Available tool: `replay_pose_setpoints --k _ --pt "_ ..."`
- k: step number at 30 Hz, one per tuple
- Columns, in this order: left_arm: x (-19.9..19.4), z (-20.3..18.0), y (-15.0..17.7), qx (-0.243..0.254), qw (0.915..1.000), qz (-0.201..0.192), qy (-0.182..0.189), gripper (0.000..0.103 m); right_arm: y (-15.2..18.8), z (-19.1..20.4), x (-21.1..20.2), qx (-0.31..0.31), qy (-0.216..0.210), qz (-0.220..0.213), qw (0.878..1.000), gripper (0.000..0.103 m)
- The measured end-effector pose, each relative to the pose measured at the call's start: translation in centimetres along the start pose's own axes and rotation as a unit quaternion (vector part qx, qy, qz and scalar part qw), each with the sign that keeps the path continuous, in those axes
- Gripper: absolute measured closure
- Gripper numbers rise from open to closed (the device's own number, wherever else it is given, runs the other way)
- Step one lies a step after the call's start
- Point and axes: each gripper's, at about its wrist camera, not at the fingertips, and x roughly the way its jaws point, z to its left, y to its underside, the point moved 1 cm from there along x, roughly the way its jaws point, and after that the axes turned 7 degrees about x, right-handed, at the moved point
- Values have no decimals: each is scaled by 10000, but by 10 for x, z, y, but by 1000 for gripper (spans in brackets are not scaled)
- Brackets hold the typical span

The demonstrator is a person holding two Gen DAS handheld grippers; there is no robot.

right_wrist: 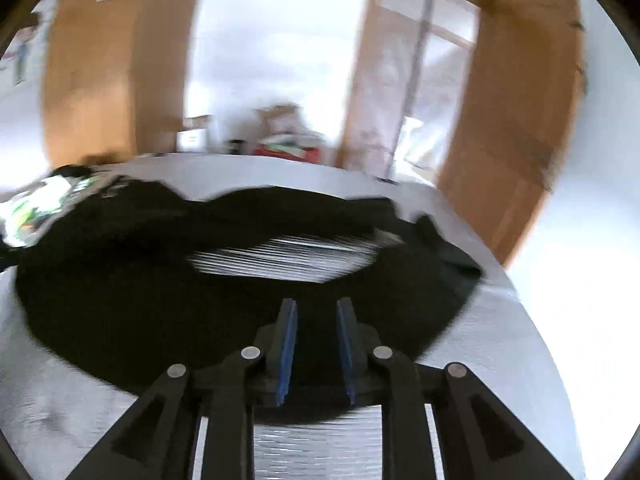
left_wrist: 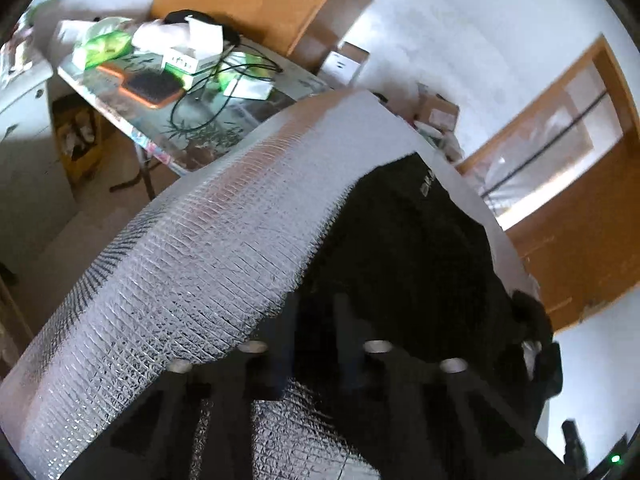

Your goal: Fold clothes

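— Where to find the black garment (left_wrist: 400, 248)?

— Spread flat on the desk (left_wrist: 180, 260), over a silver quilted cover. From the left wrist view: lying toward the right side of the cover, reaching near the far edge, with pale lettering (left_wrist: 428, 188) close to that edge. From the right wrist view: stretched wide across the frame (right_wrist: 120, 280), with a patch of silver (right_wrist: 280, 258) showing through its middle. Blurred there.

— Right gripper (right_wrist: 316, 320)?

— Fingers (right_wrist: 287, 352) apart, blue pads facing each other across a clear gap. Hanging over the near part of the garment, pressing on nothing.

— Left gripper (left_wrist: 320, 320)?

— Low over the near edge of the garment, pointing down at it. Fingers dark against dark cloth, so cannot tell whether apart, together or clamped on fabric.

— Anything else around?

— A second desk (left_wrist: 224, 120) beyond the cover, cluttered with boxes, green packets and cables. A wooden door (right_wrist: 520, 120) at the right.
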Motion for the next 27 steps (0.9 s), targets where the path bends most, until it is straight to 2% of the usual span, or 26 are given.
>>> replay_pose_setpoints --k 2,5,8,9,10,12,15,18,21,22,23,24,25,26,27 --pt "-4 2 2 -118 9998 11 156 95 4 27 3 -374 -494 102 9980 82" --pt "-17 7 6 -286 9991 -82 296 96 15 61 12 -925 -1164 326 9884 81" --pt "-31 9 11 -300 9988 -162 349 96 31 86 33 -1168 -1925 1021 9690 69" --pt "-36 11 12 -335 9986 -197 363 96 34 91 37 -1187 -2061 1132 9647 66" --pt "-40 13 14 -365 9984 -224 371 96 38 96 41 -1230 -2150 1222 9611 64" --pt "-48 19 18 -409 9982 -249 367 96 44 103 46 -1379 -2223 1293 9565 54" --pt "-53 26 27 -524 9975 -221 412 96 47 112 46 -1669 -2064 1120 9576 48" --pt "-54 29 35 -586 9972 -173 432 96 47 119 45 -1925 -1916 1045 9567 46" --pt "-55 31 39 -626 9970 -171 432 96 46 118 48 -1867 -2000 1119 9553 47" --pt "-57 30 39 -614 9970 -192 433 96 45 117 50 -1776 -2061 1192 9549 47" --pt "-58 29 38 -602 9970 -213 434 96 44 116 52 -1673 -2112 1267 9546 54" --pt "-60 28 38 -590 9970 -234 436 96 43 115 53 -1621 -2130 1298 9547 68" --pt "-62 28 37 -577 9971 -255 437 96 41 114 53 -1569 -2148 1330 9548 78" --pt "-64 27 37 -559 9971 -269 433 96 41 113 51 -1561 -2130 1334 9552 94" --pt "-66 27 38 -545 9973 -273 420 96 42 112 48 -1581 -2086 1333 9559 95"
